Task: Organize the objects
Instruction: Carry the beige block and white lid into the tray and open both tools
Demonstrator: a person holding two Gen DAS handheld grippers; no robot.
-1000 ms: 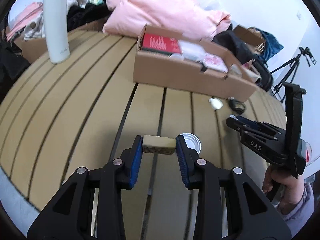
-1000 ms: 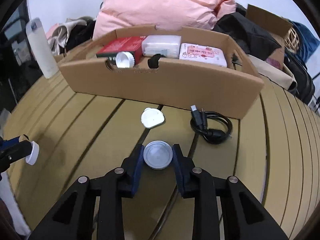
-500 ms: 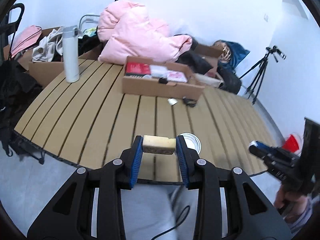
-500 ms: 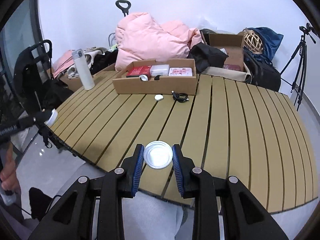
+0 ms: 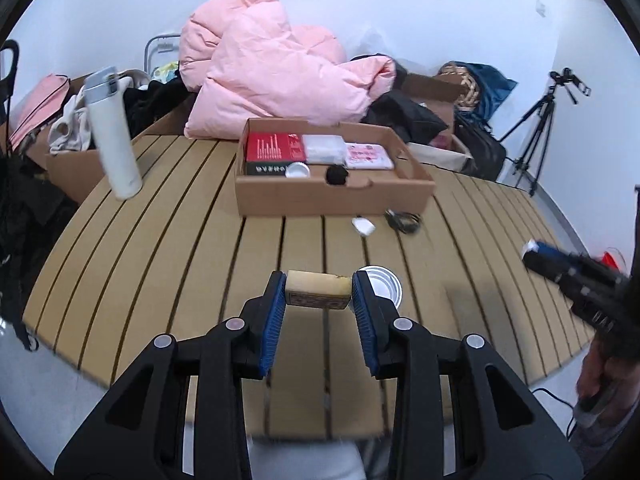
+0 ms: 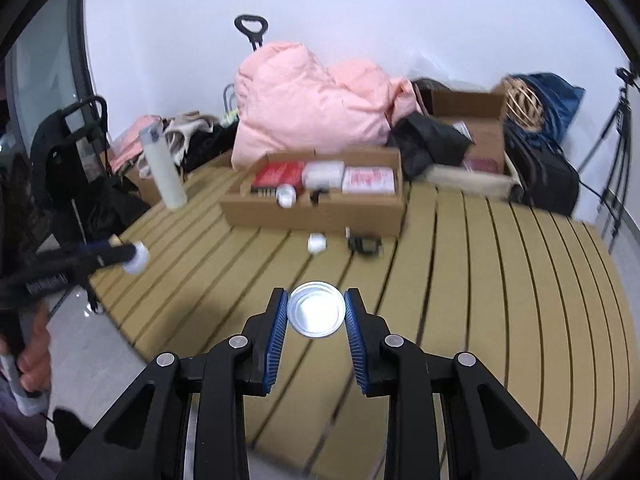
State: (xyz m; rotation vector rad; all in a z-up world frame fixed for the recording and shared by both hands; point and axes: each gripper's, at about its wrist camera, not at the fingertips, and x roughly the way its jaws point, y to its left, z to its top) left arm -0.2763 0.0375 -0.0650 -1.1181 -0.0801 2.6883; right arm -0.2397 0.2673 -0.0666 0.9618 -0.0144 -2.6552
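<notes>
Left gripper [image 5: 319,294] clamped (fingers narrow), right gripper [image 6: 316,309] likewise gripping

Both wrist views angled down, sharing slatted table [image 5: 168,248] and cardboard box [image 6: 320,210].

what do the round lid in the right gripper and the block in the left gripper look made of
Round lid: likely thin metal, shiny silver, bright glare on its face, raised rim. Block: possibly wood or cork, matte pale tan, with a dark print along its lower side; too small to be sure.

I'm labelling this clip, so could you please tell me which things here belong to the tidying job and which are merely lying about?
Job:
- tan block in left tool
- round lid in right tool
- cardboard tray
- white cap
- black cable

Lying about:
- white bottle
- pink duvet
- tripod
</notes>
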